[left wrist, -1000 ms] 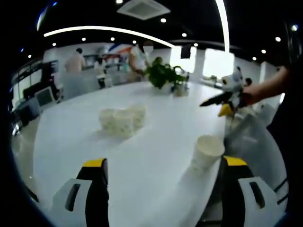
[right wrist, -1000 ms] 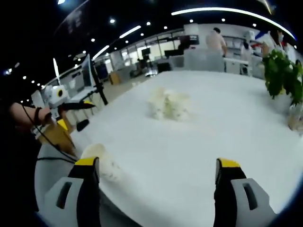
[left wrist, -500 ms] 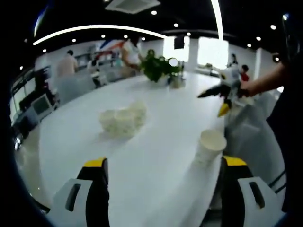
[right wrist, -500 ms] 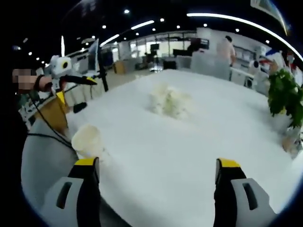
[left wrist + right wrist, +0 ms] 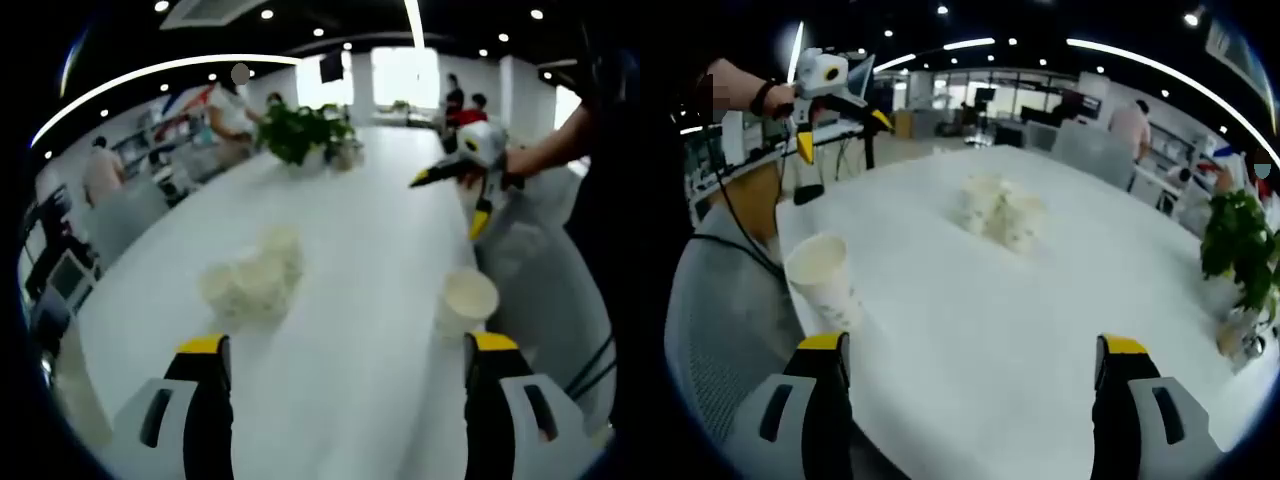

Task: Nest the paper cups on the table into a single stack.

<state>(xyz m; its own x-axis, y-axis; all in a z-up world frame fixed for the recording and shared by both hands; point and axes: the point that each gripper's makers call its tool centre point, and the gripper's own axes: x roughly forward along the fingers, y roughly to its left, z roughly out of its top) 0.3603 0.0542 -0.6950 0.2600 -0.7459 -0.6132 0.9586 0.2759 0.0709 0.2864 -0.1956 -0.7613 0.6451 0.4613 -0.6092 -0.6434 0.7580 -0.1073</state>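
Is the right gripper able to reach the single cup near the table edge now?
Probably yes. The right gripper is open, and the single cup stands upright just beyond its left jaw, with only bare table between.

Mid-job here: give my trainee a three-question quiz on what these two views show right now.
1. True or false: the lone paper cup stands upright near the table edge, apart from the cup cluster.
2. Which claw holds a cup? A) left claw B) right claw C) neither
3. Fill in: at the table's far end stands a potted ____.

Key: 1 true; 2 C, both are open and empty; 3 plant.
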